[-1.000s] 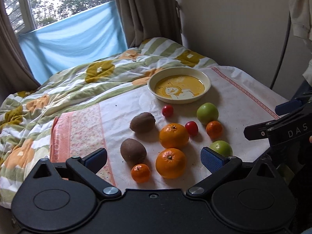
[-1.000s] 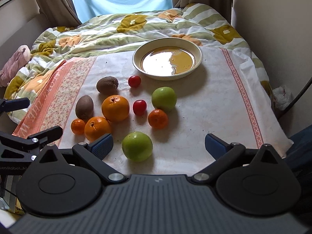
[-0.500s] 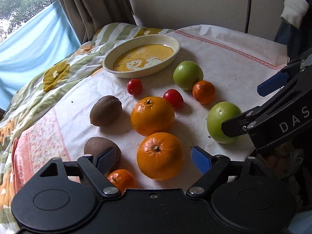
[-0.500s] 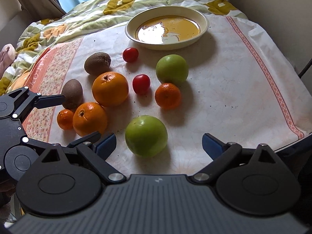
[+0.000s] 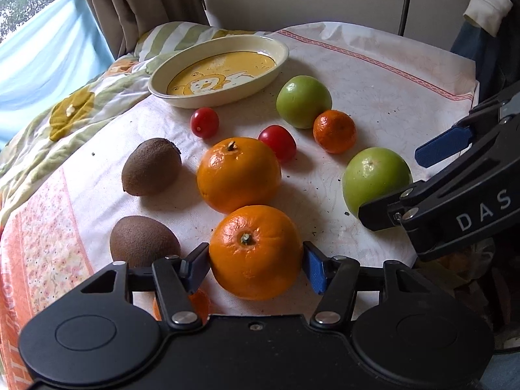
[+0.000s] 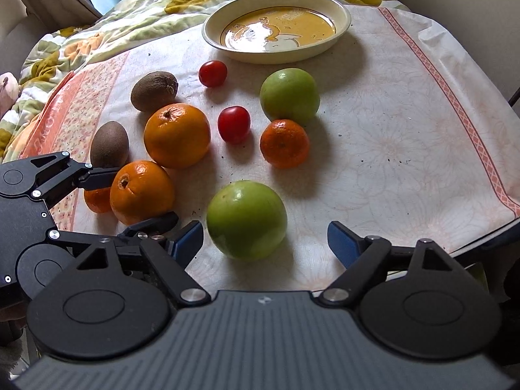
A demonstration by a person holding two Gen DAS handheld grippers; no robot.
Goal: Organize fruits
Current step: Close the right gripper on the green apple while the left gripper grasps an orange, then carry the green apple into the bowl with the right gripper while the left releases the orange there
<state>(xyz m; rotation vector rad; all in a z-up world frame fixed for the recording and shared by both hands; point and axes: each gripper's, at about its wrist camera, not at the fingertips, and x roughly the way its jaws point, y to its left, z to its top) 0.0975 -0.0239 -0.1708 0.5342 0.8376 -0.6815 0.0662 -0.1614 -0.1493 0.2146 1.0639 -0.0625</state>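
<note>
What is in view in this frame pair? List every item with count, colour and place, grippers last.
large oranges: 2, orange, left of the cluster; near one between the left gripper's pads, other behind it
mandarins: 2, orange; one mid-cloth, one at the near left, half hidden
green apples: 2, green; near one between the right gripper's fingers, other near the dish
kiwis: 2, brown, left side
cherry tomatoes: 2, red, centre
dish: 1, cream with yellow picture, far end, empty
cloth: 1, white with pink border, under everything
quilt: 1, green and yellow, behind
left gripper: 1, black, blue pads, closing on the near orange
right gripper: 1, black, open, closing around the near apple
</note>
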